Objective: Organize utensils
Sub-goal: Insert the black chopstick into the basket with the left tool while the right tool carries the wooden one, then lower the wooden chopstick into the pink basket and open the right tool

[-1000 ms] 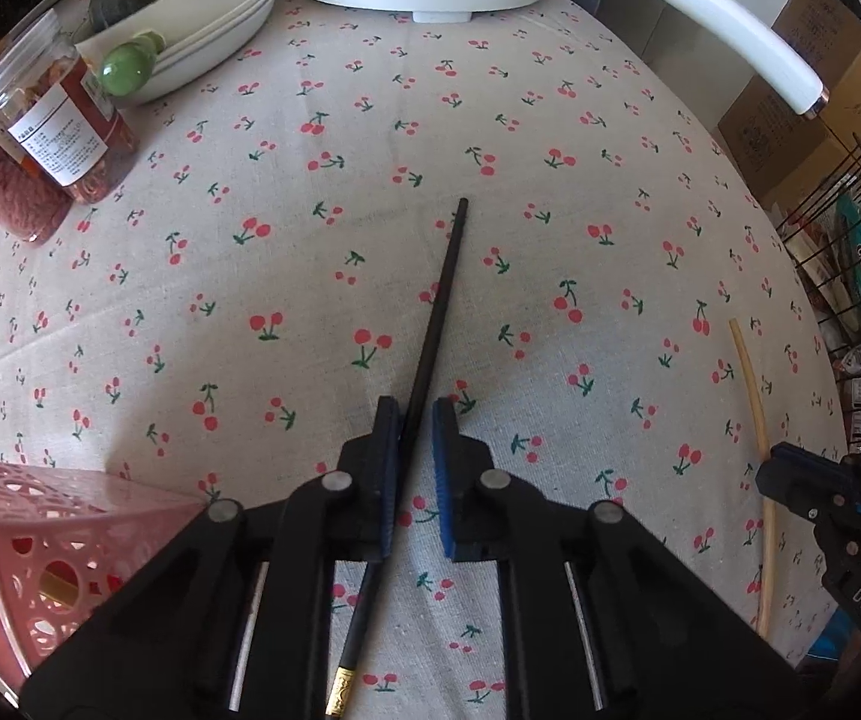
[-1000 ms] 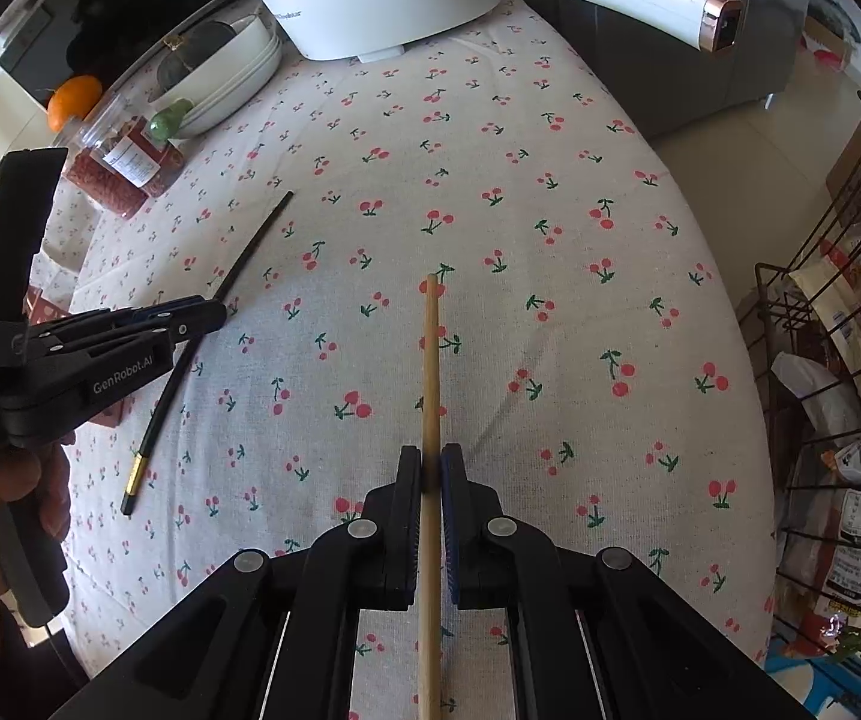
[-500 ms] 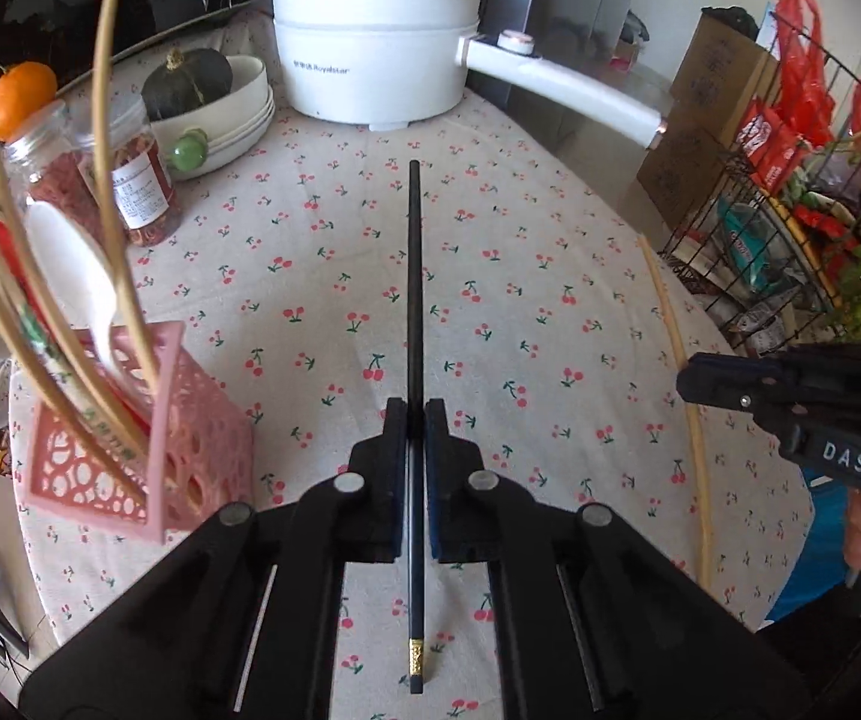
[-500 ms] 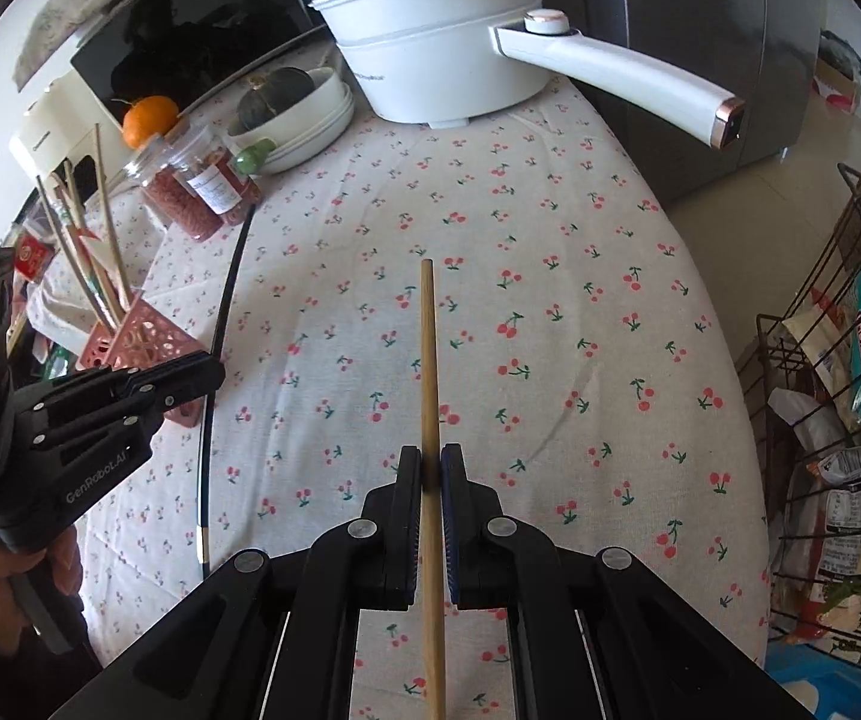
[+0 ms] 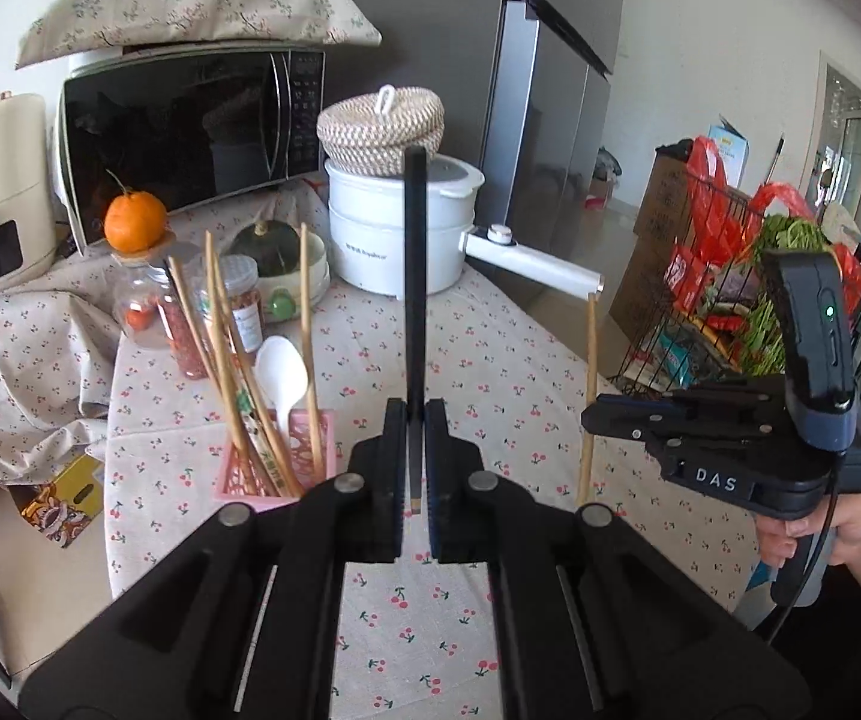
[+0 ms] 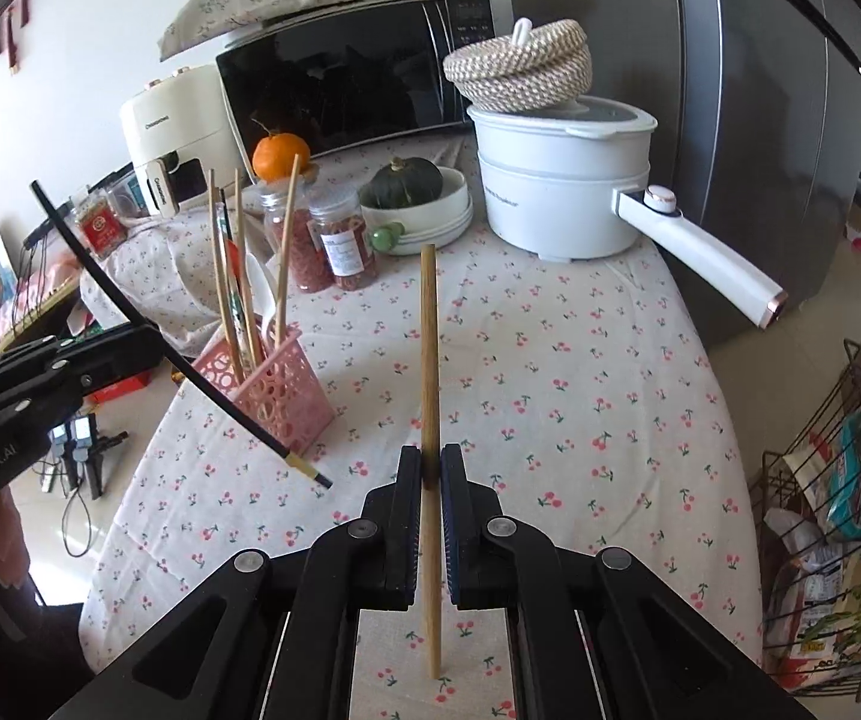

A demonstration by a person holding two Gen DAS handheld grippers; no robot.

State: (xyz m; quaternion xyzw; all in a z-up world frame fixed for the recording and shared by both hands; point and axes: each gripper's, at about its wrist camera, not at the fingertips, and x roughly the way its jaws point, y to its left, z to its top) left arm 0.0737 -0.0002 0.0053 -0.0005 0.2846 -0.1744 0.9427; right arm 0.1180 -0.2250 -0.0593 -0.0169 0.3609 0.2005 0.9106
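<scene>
My left gripper [image 5: 412, 420] is shut on a black chopstick [image 5: 414, 276] and holds it upright above the table; it also shows in the right wrist view [image 6: 130, 306], slanting over the holder. My right gripper [image 6: 428, 468] is shut on a wooden chopstick [image 6: 428, 348], upright; it also shows in the left wrist view [image 5: 589, 384]. A pink perforated utensil holder [image 5: 310, 450] [image 6: 286, 384] stands on the table's left part with several wooden chopsticks [image 5: 220, 354] and a white spoon [image 5: 283, 375] in it.
A white electric pot [image 6: 562, 180] with a long handle and a woven lid stands at the back. Two jars [image 6: 334, 246], a bowl with a green squash [image 6: 412, 192], an orange and a microwave [image 5: 190, 132] stand behind the holder. A wire rack [image 5: 730, 276] of groceries is on the right.
Both grippers rose off the cherry-print cloth and tilted up, each carrying its chopstick from lying flat to upright. The left gripper closed on the black chopstick during the first half second.
</scene>
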